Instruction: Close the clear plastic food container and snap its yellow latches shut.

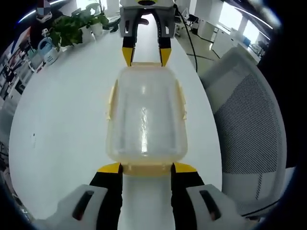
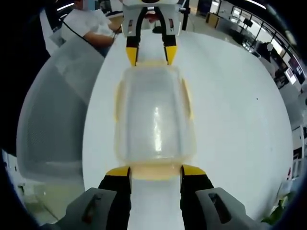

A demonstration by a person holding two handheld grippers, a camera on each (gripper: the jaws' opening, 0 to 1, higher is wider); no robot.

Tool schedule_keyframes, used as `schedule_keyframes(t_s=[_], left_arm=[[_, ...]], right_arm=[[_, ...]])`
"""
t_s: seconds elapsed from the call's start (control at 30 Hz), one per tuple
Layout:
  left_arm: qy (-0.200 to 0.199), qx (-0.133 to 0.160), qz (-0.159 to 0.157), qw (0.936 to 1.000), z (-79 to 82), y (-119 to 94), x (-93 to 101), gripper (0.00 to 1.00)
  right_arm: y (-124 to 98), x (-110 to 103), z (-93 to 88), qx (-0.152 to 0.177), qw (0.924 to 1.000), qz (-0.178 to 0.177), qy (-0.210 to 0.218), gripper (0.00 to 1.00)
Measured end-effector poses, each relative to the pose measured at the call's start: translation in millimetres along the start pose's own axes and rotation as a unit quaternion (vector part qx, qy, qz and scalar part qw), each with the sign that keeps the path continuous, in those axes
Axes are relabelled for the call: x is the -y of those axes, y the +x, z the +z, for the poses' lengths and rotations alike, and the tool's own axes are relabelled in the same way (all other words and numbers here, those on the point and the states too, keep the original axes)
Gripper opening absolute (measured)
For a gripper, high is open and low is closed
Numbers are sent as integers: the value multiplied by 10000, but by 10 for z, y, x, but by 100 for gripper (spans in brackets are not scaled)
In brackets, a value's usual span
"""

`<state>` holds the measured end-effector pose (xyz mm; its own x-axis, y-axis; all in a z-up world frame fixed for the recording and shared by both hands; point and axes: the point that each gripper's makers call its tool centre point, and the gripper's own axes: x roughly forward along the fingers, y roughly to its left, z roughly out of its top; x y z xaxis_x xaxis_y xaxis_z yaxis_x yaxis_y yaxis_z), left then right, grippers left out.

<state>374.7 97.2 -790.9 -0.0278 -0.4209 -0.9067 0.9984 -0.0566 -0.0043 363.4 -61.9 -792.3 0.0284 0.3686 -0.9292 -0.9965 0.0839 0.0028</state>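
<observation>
A white table (image 1: 62, 143) carried the clear container (image 1: 146, 120), its lid on, lying lengthwise between the two grippers. In the left gripper view, the left gripper (image 1: 146, 168) stood with its jaws spread, their yellow tips at the container's near end latch (image 1: 146, 169). Opposite, the right gripper (image 1: 146, 56) faced it, jaws also apart, tips at the far end; whether either pressed the latch was unclear. Beyond stood a mesh chair (image 1: 249, 124) and potted plants (image 1: 76, 24).
</observation>
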Motion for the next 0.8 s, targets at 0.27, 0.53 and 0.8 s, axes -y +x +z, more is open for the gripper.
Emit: schedule_keyframes(t_s=[0.27,0.53,0.8], left_arm=[[41,42,3,10000,88,32,-6,38],[26,26,-18,10000,118,53,7,38],[28,24,-7,10000,123,59,15,38]], right_arm=[[-35,1,-84,-11,10000,-32,53,38],[-37,-11,-122,-36,10000,-42,46,38],[-30,-15,-133,-42,10000,-38,37,38]])
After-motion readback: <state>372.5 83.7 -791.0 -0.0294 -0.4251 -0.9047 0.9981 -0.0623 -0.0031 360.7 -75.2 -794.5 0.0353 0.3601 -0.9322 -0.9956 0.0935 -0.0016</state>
